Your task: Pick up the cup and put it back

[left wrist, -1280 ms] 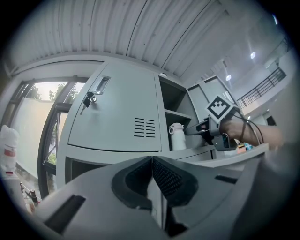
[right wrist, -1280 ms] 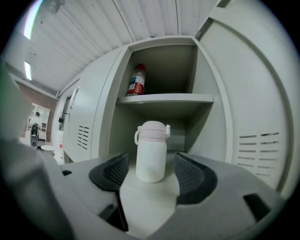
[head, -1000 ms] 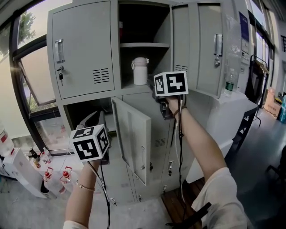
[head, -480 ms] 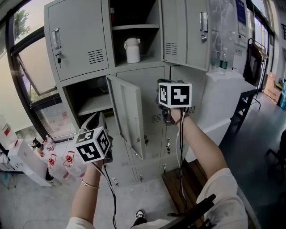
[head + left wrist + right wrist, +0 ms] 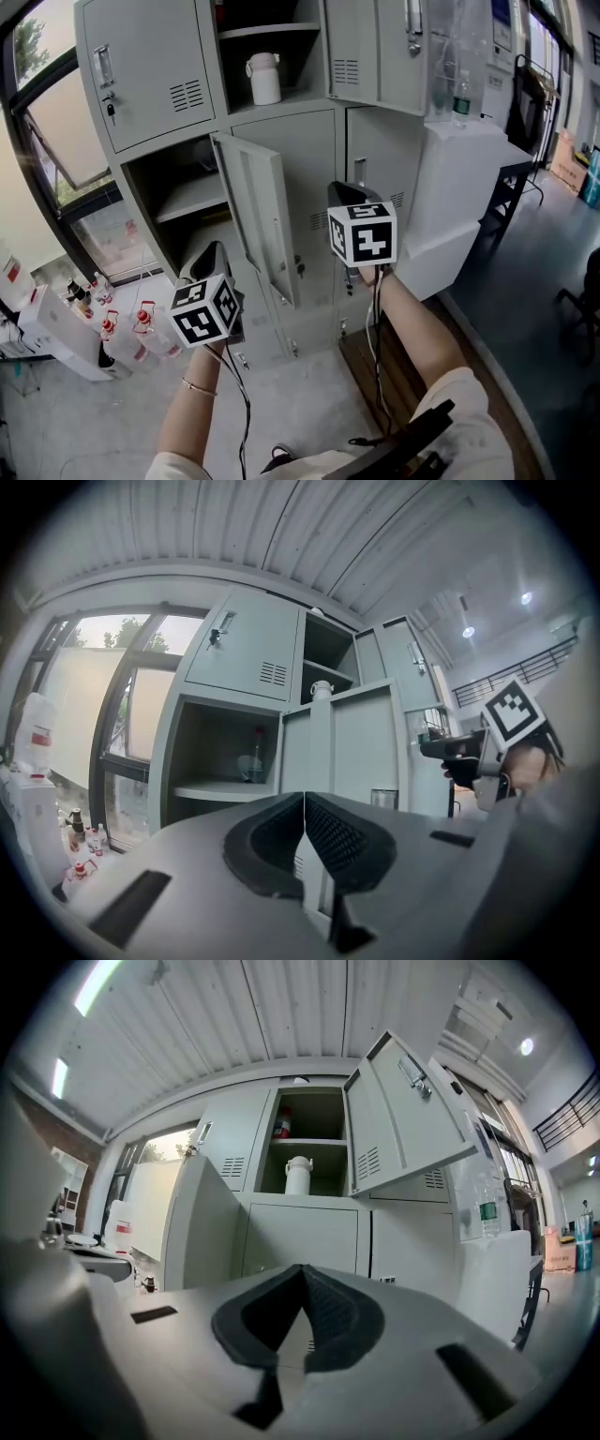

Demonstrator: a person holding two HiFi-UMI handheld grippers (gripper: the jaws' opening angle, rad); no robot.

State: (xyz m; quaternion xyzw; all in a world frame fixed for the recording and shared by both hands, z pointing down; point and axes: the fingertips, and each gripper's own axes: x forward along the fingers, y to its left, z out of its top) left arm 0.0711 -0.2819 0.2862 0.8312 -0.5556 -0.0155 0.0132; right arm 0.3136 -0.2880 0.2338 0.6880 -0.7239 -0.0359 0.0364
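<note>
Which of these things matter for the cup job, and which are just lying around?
Job: white cup in the open locker; left gripper and right gripper, both shut, empty.
Lying about: water bottle; red-capped bottles by the window.

White lidded cup [image 5: 263,79] in the grey locker [image 5: 150,66].
It stands upright on the floor of the open upper compartment, below an inner shelf [image 5: 267,30], with its handle to the left in the head view.

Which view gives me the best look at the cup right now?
Head view: the cup is largest there, lid and handle plain. Right gripper view shows it smaller, head-on; left gripper view, only tiny.
</note>
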